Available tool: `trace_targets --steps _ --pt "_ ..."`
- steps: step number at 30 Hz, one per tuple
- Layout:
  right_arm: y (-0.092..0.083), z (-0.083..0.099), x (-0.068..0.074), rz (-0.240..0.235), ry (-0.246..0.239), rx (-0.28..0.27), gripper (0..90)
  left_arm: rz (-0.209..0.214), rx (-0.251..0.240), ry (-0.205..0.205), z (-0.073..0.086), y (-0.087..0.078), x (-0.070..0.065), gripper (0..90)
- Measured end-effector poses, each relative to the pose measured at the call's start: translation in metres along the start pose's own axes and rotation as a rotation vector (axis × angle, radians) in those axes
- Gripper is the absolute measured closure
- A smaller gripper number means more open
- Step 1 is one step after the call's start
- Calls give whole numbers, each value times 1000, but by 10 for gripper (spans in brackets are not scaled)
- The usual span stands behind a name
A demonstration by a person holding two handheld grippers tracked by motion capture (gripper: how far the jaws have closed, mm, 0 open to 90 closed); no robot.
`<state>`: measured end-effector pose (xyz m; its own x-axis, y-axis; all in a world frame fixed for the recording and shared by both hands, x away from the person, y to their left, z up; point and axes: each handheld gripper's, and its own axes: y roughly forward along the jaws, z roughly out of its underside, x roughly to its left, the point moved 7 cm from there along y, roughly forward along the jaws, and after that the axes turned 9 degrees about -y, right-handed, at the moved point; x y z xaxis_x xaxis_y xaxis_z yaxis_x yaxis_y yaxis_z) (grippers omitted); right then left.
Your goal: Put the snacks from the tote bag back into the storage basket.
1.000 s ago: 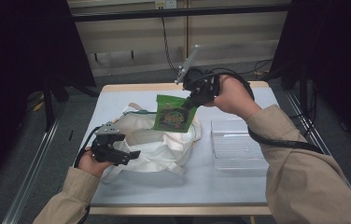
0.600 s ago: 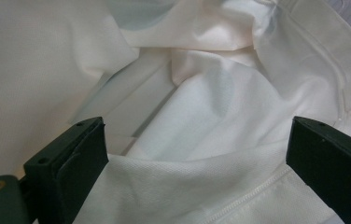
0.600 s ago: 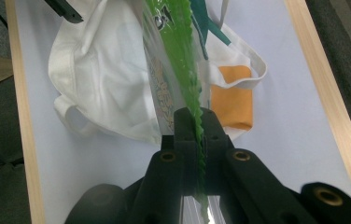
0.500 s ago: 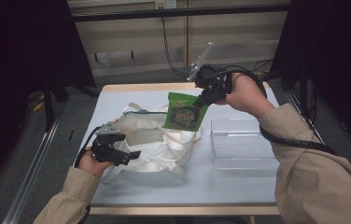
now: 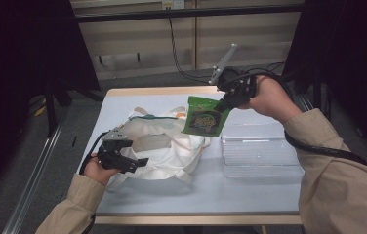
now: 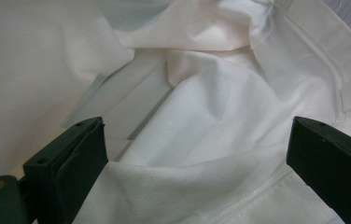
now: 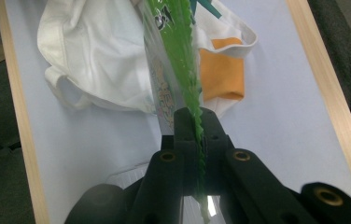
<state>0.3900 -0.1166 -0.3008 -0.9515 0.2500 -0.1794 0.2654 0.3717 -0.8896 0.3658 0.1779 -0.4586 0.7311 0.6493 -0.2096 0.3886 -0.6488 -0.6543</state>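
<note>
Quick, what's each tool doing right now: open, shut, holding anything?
Left tool: open, jaws astride a fold of the white bag.
Right tool: shut on the green packet, held above the table.

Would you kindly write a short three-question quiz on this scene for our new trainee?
1. True or false: the right gripper is shut on the green packet.
2. Multiple choice: the clear plastic tray lies A) inside the white bag; B) on the table, beside the bag; C) on the floor.
3. Fill in: the left gripper has its jaws ____ around a fold of the bag.

Key: 1 true; 2 B; 3 open.
</note>
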Motion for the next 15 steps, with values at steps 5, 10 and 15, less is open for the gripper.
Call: trace_targets --steps 5,10,15 --pt "-4 7 -1 3 11 8 885 0 2 3 0 1 0 50" --pt "-4 14 -1 4 9 14 885 1 2 1 -1 2 0 50" --pt "-6 21 -1 5 25 25 885 12 -4 3 -2 3 -2 52"
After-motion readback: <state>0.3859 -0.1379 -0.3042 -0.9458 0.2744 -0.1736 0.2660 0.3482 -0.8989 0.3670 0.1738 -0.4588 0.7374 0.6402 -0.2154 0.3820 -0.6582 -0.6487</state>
